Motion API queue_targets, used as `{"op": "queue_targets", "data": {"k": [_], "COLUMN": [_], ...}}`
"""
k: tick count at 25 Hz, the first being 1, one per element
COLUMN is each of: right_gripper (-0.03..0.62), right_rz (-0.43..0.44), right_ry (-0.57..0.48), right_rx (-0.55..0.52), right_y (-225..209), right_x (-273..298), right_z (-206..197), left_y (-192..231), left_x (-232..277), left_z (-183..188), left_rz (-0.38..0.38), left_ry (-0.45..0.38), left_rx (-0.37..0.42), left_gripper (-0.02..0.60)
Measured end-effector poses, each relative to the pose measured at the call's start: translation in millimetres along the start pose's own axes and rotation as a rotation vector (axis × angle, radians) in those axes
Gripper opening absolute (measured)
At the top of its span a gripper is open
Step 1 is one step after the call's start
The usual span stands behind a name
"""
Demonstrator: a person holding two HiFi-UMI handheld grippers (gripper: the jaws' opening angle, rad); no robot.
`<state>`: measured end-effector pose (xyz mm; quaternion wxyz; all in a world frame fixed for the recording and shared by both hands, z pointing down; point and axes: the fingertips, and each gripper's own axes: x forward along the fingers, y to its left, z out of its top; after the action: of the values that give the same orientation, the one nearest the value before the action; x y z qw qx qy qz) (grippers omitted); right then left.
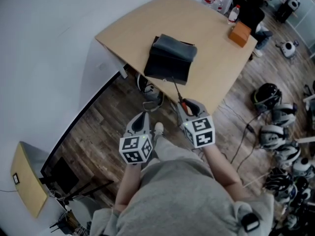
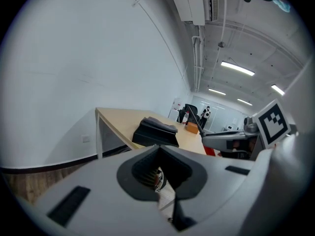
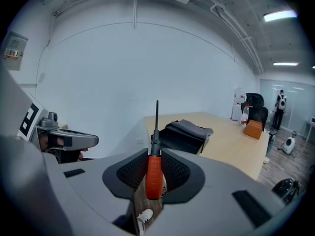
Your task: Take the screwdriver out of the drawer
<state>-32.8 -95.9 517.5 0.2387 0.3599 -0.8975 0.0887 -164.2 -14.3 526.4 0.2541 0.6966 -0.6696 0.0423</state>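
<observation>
Nearest: person's grey top [image 1: 187, 195] is filling the btm of the head view. L gripper [image 1: 143, 115] is hovering over the wood floor [image 1: 108, 117] short of the table [image 1: 211, 58], claw pressed together at the tips w/ nothing in it. R gripper [image 1: 186, 107], just beside it, is pinching the screwdriver [image 3: 154, 173] by its orange-red handle btwn the pads. The black shaft is sticking out past the tips, pointing fwd toward the drawer [image 1: 170, 60]. In the R gripper view the shaft tip is showing against the white wall [image 3: 98, 82], left of the drawer and apart from it, so the screwdriver is sitting outside the drawer, in the air off the table's near edge. A shoe [image 1: 158, 128] is showing on the floor btwn the two grippers. The table is standing by the wall, and the drawer, black w/ a dark grey top, is sitting close to the near edge; can't tell if it's open. Farther along the tabletop an orange box [image 1: 239, 34] and a bottle [image 1: 233, 14] are sitting near the far corner. Helmets [image 1: 268, 96] are lying on the floor off to the right.
</observation>
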Motion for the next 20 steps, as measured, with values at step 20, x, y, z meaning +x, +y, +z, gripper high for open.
{"op": "queue_targets", "data": {"k": [20], "right_gripper": [0.083], "right_rz": [-0.001], "right_ry": [-0.048], "right_rx": [0.043], "right_y": [15.8], "right_x": [-46.2], "right_z": [-21.0], "left_y": [-19.0], "left_x": [-30.0], "left_z": [-18.9], "left_rz": [-0.010], "left_ry": [-0.007], "left_rx": [0.006], "left_gripper": [0.000]}}
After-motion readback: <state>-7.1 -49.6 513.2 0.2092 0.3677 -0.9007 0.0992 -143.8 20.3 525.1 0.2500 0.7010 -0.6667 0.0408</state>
